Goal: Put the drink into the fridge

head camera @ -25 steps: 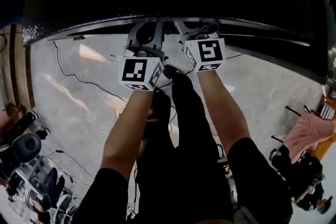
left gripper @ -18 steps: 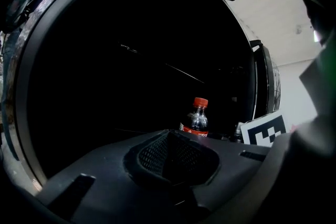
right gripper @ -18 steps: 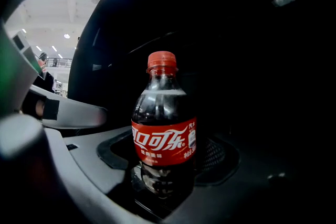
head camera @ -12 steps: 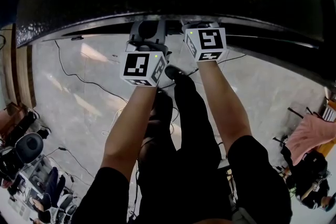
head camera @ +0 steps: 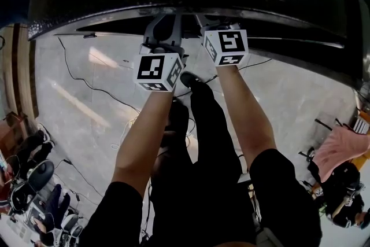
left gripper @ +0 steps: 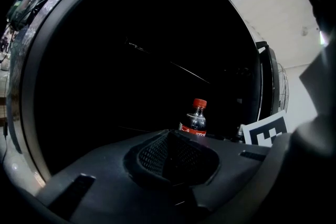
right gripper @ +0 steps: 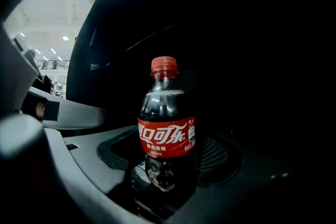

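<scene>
Right gripper point(right gripper: 168, 192) advanced, cola bottle point(right gripper: 167, 131) gripped upright

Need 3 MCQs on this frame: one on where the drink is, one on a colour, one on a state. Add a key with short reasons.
1. Where is the cola bottle?
A) on the floor
B) between the jaws of the right gripper
C) on a fridge shelf

2. What colour is the cap?
A) blue
B) white
C) red

3. How does the bottle stand?
A) upright, cap on
B) lying on its side
C) upright, cap off

Key:
1 B: the right gripper view shows the bottle's base set between that gripper's jaws.
2 C: the cap shows red in both gripper views.
3 A: it stands upright in both gripper views, with the cap in place on the neck.
</scene>
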Action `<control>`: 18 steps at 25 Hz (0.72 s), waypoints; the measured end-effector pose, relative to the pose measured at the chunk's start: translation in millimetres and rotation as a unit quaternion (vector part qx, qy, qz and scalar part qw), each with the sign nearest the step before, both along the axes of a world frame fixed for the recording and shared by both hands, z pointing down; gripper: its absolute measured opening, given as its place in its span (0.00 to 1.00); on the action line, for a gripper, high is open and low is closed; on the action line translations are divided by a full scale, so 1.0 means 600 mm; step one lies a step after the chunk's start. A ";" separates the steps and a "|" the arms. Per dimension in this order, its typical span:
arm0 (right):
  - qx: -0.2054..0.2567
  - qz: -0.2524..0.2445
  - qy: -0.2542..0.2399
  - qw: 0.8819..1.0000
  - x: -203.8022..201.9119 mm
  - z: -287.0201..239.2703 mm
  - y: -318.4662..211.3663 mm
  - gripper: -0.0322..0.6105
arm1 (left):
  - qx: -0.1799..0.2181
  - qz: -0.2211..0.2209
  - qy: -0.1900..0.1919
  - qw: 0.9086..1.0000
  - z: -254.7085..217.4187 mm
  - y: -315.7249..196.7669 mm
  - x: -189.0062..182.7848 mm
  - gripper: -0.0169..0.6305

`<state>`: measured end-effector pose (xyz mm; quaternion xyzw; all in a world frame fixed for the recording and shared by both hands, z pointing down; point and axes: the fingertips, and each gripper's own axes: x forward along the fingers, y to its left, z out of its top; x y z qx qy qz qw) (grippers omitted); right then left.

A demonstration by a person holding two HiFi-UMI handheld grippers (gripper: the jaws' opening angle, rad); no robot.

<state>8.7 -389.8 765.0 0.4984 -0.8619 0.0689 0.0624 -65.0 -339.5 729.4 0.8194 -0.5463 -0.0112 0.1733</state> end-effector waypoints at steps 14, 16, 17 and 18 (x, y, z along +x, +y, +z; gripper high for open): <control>-0.027 -0.018 -0.006 0.999 0.021 -0.171 0.225 0.16 | -0.016 0.019 0.008 1.000 -0.120 0.135 0.008 0.05; -0.014 -0.025 -0.001 1.000 0.018 -0.236 0.235 0.11 | -0.007 0.018 0.012 1.000 -0.172 0.154 0.007 0.05; -0.009 -0.023 0.001 1.000 0.019 -0.269 0.238 0.10 | -0.003 0.015 0.014 1.000 -0.200 0.163 0.004 0.05; -0.007 -0.017 0.003 1.000 0.021 -0.301 0.244 0.10 | -0.001 0.011 0.016 1.000 -0.228 0.175 -0.001 0.05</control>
